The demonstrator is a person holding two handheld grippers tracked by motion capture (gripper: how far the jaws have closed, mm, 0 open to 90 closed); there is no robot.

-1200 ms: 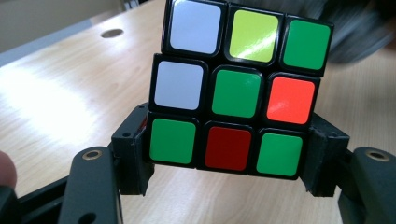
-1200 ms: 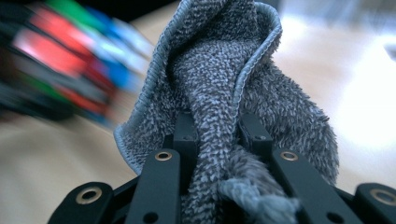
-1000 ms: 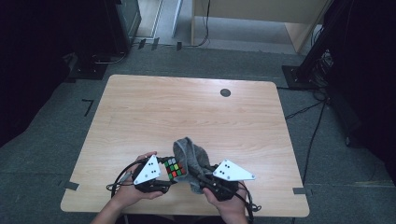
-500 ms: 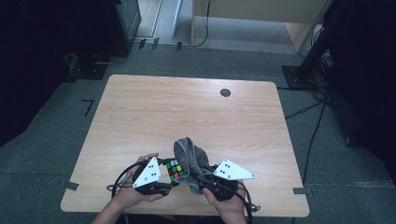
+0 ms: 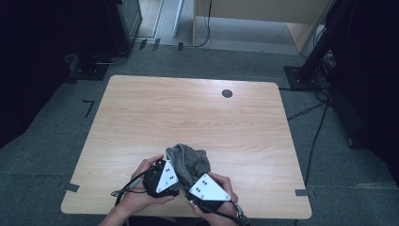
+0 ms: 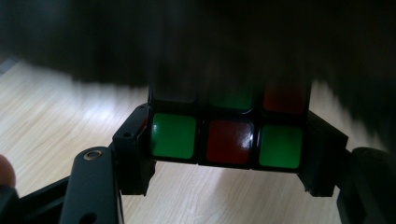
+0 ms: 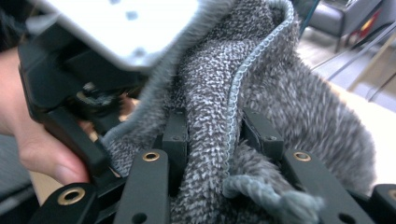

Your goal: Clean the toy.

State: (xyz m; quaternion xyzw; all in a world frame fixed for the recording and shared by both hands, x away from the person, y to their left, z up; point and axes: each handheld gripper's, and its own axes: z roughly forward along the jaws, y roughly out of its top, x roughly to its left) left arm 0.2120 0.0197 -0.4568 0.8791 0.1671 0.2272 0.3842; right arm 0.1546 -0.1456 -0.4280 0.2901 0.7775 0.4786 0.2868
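Puzzle cube (image 6: 227,133) sits clamped in the left hand-held gripper (image 6: 227,154), crowded by grey cloth (image 7: 261,93) pinched in the right hand-held gripper (image 7: 215,135).

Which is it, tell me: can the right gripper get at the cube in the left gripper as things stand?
Probably not. The right gripper is shut on the grey cloth, and that cloth drapes over the cube, which the left gripper clamps between its jaws.

One grey cloth (image 5: 189,161) lies low in the frame on one tabletop (image 5: 141,113). One puzzle cube (image 6: 226,135). Two tongs: left tongs (image 5: 162,176), right tongs (image 5: 207,188)
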